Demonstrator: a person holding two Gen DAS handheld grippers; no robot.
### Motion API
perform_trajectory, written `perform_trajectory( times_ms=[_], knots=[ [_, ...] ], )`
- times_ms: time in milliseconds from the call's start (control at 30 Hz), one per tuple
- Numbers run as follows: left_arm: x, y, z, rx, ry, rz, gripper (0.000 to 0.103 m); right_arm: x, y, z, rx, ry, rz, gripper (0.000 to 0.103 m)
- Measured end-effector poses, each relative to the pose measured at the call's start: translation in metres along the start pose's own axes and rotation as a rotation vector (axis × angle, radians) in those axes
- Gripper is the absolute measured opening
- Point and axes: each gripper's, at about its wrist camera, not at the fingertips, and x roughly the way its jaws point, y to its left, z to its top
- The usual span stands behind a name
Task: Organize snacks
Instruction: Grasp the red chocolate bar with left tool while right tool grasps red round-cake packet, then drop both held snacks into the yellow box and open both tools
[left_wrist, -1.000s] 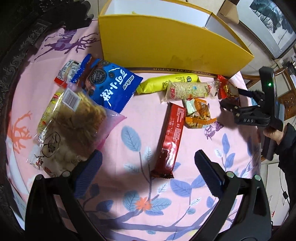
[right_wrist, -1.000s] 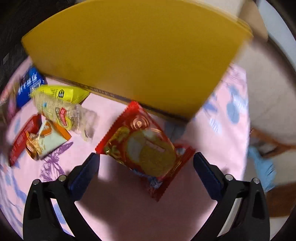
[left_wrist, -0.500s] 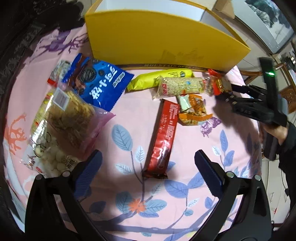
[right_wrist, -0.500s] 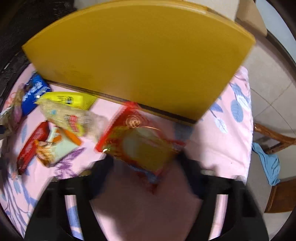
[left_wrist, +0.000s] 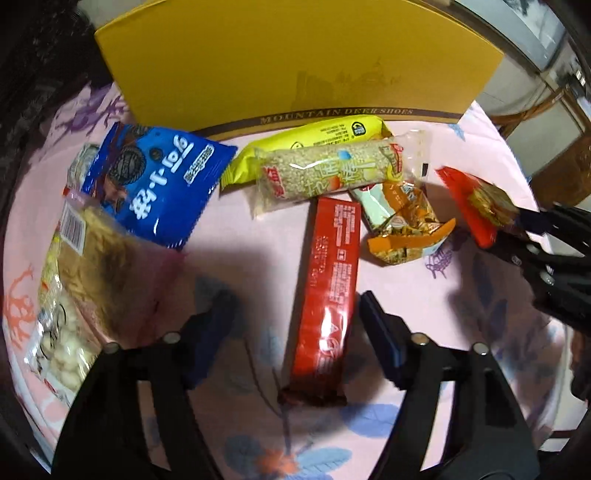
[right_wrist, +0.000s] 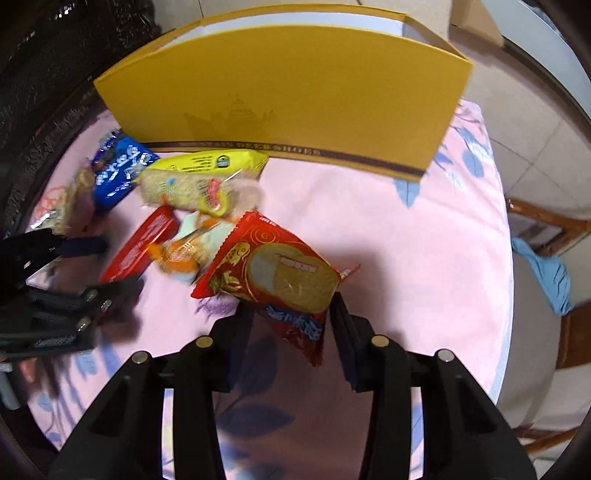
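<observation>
My right gripper (right_wrist: 290, 314) is shut on a red biscuit packet (right_wrist: 273, 273) and holds it above the pink cloth; the packet also shows in the left wrist view (left_wrist: 476, 203). My left gripper (left_wrist: 295, 328) is open, its fingers on either side of a long red bar (left_wrist: 328, 280) that lies on the cloth. A yellow open box (right_wrist: 295, 99) stands at the back. In front of it lie a yellow packet (left_wrist: 314, 144), a clear rice-bar packet (left_wrist: 328, 173), an orange packet (left_wrist: 402, 225) and a blue cookie bag (left_wrist: 155, 181).
A large clear bag of crackers and puffs (left_wrist: 81, 280) lies at the left edge of the round table. A wooden chair with a blue cloth (right_wrist: 546, 273) stands to the right of the table. Dark carved furniture (right_wrist: 48, 74) stands behind on the left.
My right gripper closed on the red biscuit packet and lifted it back from the box. My left gripper moved down and forward until its fingers straddle the long red bar.
</observation>
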Motion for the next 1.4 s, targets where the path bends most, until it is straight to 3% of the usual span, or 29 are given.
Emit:
perform_trajectory(
  times_ms=[100,133,167,500,767,1000,1400],
  knots=[
    [-0.001,-0.003,0.000,0.028,-0.035,0.022,0.051,-0.001,0.000,-0.007,0.029,0.003,0.006,0.043],
    [-0.003,-0.004,-0.001,0.035,-0.048,0.024,0.031,-0.002,-0.001,-0.009,0.032,0.001,0.007,0.043],
    [-0.004,-0.006,-0.001,0.043,-0.055,0.025,0.023,-0.005,-0.001,-0.011,0.036,-0.004,0.006,0.043],
    [-0.026,0.002,-0.008,-0.012,-0.077,-0.003,0.023,-0.032,0.000,0.009,-0.002,-0.104,-0.008,0.043],
    [-0.087,0.012,0.011,-0.070,-0.197,-0.037,0.023,-0.067,0.011,0.037,-0.026,-0.193,-0.030,0.043],
    [-0.122,0.021,0.055,-0.105,-0.287,-0.039,0.023,-0.090,0.016,0.071,-0.018,-0.251,-0.055,0.043],
    [-0.139,0.032,0.162,-0.111,-0.384,0.000,0.023,-0.103,0.002,0.166,0.001,-0.311,-0.090,0.043]
  ],
)
